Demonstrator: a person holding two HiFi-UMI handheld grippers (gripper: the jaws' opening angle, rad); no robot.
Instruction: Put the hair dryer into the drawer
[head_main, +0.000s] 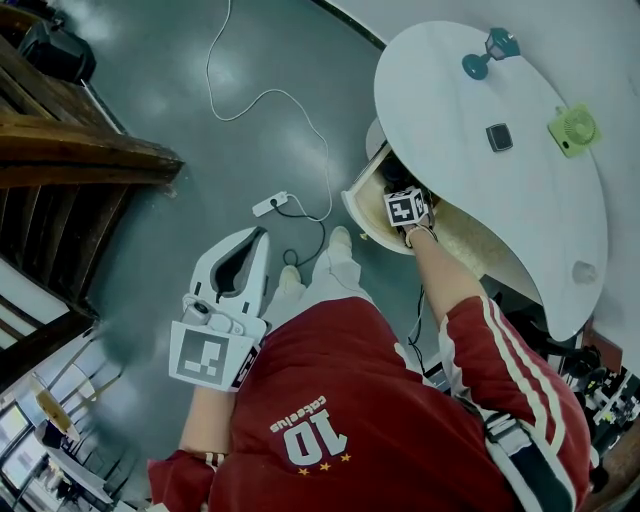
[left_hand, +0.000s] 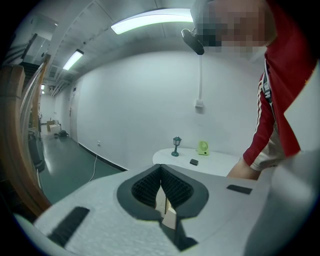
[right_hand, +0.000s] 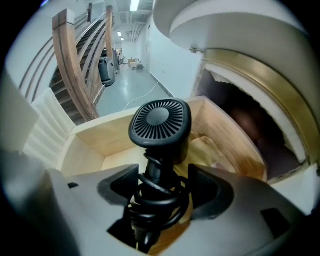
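In the drawer (right_hand: 90, 145), black dryer (right_hand: 160, 122) with cord (right_hand: 167, 197) wound round it, right gripper (right_hand: 162, 187) jaws wide apart on both sides, left gripper (left_hand: 161, 185) jaws together, nothing held.

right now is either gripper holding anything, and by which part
Nothing looks gripped. The cord-wrapped handle of the black hair dryer stands between the open jaws of the right gripper, over the wooden drawer. The left gripper is shut on nothing.
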